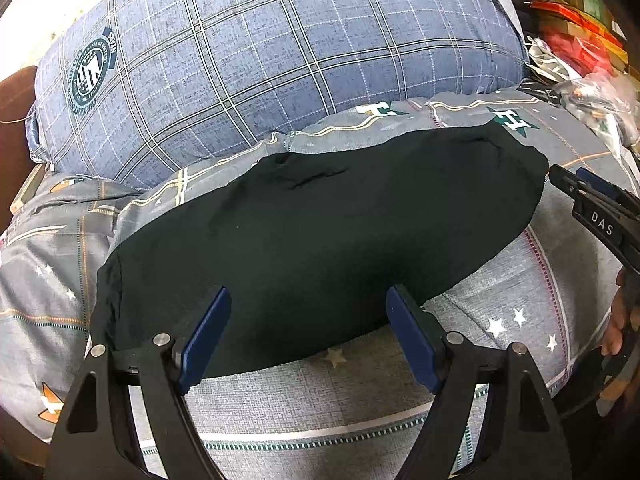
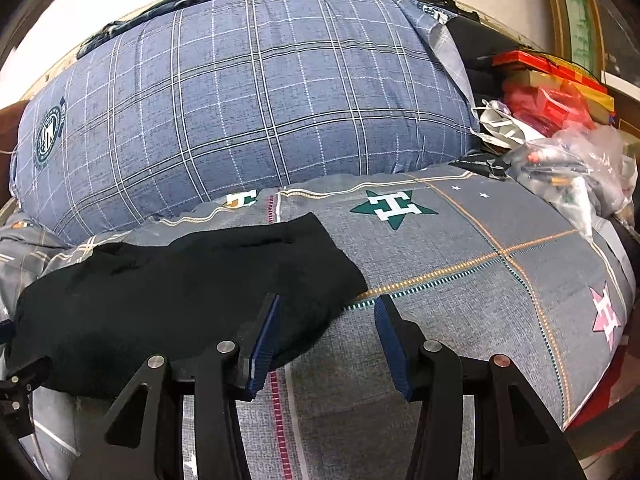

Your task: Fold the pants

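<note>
Black pants [image 1: 320, 224] lie folded into a compact dark shape on the grey star-patterned bedsheet [image 1: 500, 304]. My left gripper [image 1: 308, 290] hovers over their near edge, open wide, with nothing pinched between its blue pads [image 1: 208, 336]. In the right wrist view the pants [image 2: 180, 300] are at the left. My right gripper [image 2: 329, 300] is open at their right-hand end. Its left finger [image 2: 266, 340] overlaps the cloth's edge, while the right finger is over bare sheet [image 2: 460, 300]. The right gripper [image 1: 568, 178] also shows at the right edge of the left wrist view, beside the pants' far corner.
A big blue plaid pillow [image 1: 260, 64] rises just behind the pants. Red packets and plastic bags [image 2: 560, 128] are piled at the back right. A hand [image 1: 618, 320] holds the right gripper's handle. The sheet drops away at the bed's right edge [image 2: 608, 360].
</note>
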Demonstrator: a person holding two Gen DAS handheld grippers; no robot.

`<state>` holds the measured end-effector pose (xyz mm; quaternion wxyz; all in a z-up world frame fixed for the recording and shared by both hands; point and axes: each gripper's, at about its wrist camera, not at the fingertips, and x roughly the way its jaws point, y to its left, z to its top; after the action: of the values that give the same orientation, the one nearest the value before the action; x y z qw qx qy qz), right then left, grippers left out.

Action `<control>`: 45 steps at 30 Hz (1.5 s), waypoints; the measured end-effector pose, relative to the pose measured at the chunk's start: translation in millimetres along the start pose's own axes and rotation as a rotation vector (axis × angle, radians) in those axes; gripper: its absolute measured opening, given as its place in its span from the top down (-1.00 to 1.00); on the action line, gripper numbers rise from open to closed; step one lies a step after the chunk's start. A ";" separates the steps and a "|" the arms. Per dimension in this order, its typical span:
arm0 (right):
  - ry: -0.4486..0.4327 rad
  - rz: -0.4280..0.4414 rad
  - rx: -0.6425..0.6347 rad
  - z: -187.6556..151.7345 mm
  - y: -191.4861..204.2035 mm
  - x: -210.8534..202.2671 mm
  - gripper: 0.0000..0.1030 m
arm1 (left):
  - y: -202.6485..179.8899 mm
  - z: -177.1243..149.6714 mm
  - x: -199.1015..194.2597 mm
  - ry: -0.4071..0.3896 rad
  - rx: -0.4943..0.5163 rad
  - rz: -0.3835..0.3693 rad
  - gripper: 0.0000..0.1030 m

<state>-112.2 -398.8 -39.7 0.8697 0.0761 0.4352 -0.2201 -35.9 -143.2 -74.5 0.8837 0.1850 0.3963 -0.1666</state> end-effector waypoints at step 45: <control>0.120 0.051 -0.164 -14.7 35.2 18.8 -0.07 | 17.4 -9.1 4.5 0.001 -0.027 0.053 -0.56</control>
<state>-97.2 -368.6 -65.6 0.8507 0.0290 0.5011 -0.1564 -31.2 -124.4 -80.2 0.8901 0.1834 0.3938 -0.1379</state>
